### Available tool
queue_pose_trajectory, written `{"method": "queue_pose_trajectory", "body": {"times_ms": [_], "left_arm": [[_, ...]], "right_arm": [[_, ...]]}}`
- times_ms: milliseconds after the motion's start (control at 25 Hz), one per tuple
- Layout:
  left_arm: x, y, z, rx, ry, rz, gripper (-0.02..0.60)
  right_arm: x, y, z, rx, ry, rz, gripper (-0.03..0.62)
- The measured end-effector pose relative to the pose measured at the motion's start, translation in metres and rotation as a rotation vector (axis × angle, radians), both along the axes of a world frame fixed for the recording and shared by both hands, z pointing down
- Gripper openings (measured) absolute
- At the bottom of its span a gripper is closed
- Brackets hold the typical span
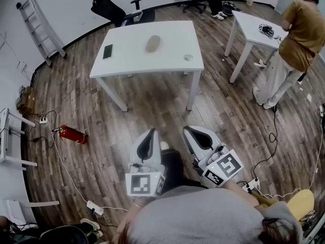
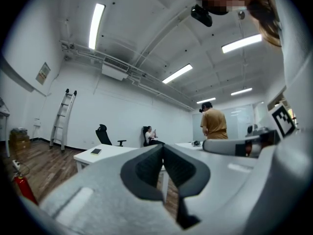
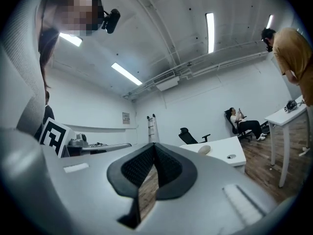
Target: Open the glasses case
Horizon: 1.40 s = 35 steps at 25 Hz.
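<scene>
The glasses case (image 1: 153,43) is a grey-brown oval lying shut on the white table (image 1: 127,67) across the room. In the right gripper view the glasses case (image 3: 204,150) shows as a small oval on the table top. Both grippers are held close to my body, well short of the table and pointing level towards it. My left gripper (image 1: 149,134) is shut with nothing in it, its pads (image 2: 146,168) pressed together. My right gripper (image 1: 195,130) is likewise shut and empty, its pads (image 3: 168,166) meeting. The left gripper view does not show the case.
A dark phone (image 1: 107,51) and a small round thing (image 1: 188,57) also lie on the table. A red fire extinguisher (image 1: 71,134) and cables lie on the floor at left. A ladder (image 1: 40,27), an office chair (image 1: 117,9), a second table (image 1: 254,27) and a standing person (image 1: 299,39) surround the area.
</scene>
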<state>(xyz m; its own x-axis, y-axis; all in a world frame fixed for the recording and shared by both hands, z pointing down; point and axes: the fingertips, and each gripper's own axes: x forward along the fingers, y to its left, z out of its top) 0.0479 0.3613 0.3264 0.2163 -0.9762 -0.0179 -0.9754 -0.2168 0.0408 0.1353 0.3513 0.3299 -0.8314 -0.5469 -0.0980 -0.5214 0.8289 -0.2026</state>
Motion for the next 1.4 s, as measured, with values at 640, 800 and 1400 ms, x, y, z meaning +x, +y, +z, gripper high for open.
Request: {"method": "queue_pose_trajectory", "body": {"times_ms": [640, 800, 1400], "left_arm": [[-0.079, -0.177, -0.015, 0.019, 0.037, 0.059, 0.002], [-0.109, -0.242, -0.022, 0.024, 0.032, 0.083, 0.002], [-0.152, -0.375, -0.011, -0.015, 0.044, 0.126, 0.002]], "right_arm": [[-0.088, -0.179, -0.014, 0.055, 0.043, 0.048, 0.003], [-0.116, -0.240, -0.026, 0.075, 0.048, 0.072, 0.003], [-0.153, -0.370, -0.018, 0.051, 0.072, 0.144, 0.003]]}}
